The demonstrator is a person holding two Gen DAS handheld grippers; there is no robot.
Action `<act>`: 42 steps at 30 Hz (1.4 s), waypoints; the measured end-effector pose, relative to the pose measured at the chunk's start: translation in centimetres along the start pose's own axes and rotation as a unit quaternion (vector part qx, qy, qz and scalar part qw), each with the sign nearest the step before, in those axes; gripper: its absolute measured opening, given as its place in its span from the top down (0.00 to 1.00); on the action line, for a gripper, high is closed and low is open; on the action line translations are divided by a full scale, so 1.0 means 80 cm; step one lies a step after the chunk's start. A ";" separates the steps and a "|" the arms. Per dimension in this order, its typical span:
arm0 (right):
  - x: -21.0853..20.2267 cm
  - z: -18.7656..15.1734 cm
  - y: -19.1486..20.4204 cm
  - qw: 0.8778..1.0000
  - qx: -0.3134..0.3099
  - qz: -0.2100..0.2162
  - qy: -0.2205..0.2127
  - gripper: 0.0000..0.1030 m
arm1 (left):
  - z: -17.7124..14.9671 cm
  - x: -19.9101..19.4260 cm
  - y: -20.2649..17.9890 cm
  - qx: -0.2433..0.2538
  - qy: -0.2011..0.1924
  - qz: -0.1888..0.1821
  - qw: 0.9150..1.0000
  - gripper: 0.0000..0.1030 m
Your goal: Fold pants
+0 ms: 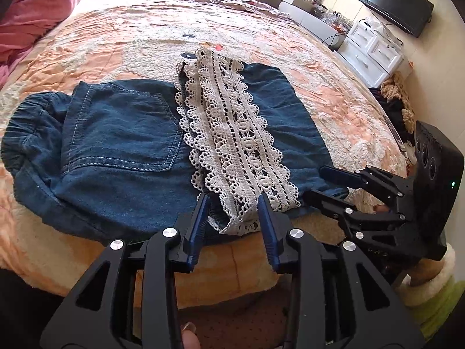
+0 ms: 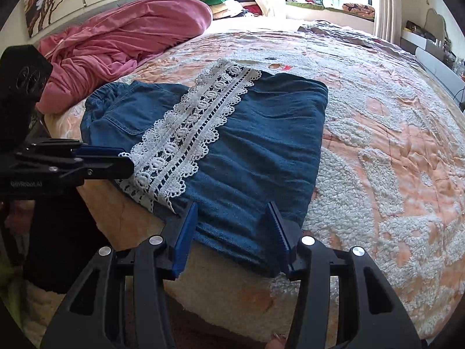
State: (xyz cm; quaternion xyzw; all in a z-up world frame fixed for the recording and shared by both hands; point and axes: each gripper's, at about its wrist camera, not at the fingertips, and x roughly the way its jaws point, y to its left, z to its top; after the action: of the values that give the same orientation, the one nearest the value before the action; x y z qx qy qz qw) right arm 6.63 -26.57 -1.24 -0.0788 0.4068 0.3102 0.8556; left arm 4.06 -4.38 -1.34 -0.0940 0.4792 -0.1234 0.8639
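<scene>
Fingers of the left gripper (image 1: 234,203) stand partly apart at the near hem of the denim pants (image 1: 122,145), straddling the end of the white lace trim (image 1: 232,133); the blue pads do not press it, nothing held. Right gripper (image 2: 232,212) fingers spread wider, either side of the folded denim edge just beside the lace, pads clear of the cloth, no grip.

Pants lie folded on the bed (image 2: 392,145), near its front edge, on a peach-and-cream textured bedspread. Back pocket (image 1: 130,128) faces up to the left of the lace band. Elastic waistband (image 1: 26,133) at far left in the left wrist view.

Pink duvet (image 2: 130,37) bunched behind the pants. White drawer unit (image 1: 375,49) and wall-mounted television (image 1: 395,3) beyond the bed.
</scene>
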 end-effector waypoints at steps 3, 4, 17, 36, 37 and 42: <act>0.001 -0.001 0.001 1.000 0.002 -0.002 -0.001 0.53 | 0.000 -0.002 0.002 -0.001 -0.002 0.001 1.000 0.73; 0.000 -0.002 0.001 1.000 0.004 -0.003 -0.001 0.54 | 0.000 -0.002 0.003 -0.003 -0.003 0.002 1.000 0.73; -0.037 -0.002 -0.003 0.999 0.043 0.010 -0.029 0.43 | -0.002 -0.026 0.020 -0.012 -0.024 0.009 1.000 0.68; -0.047 0.057 0.016 0.997 0.053 0.007 -0.054 0.13 | -0.019 -0.072 0.073 -0.059 -0.057 0.041 0.996 0.27; -0.044 0.061 0.018 0.997 0.052 0.007 -0.054 0.12 | -0.020 -0.075 0.077 -0.062 -0.060 0.043 0.995 0.23; -0.031 0.086 0.030 0.998 0.042 0.013 -0.052 0.10 | -0.024 -0.084 0.100 -0.079 -0.068 0.056 0.993 0.16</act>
State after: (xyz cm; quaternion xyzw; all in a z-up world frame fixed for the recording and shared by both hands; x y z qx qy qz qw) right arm 8.46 -23.18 5.39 -0.0212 0.3752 0.3079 0.8740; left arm -0.02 5.19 0.77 -0.1434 0.4324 -0.0298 0.8897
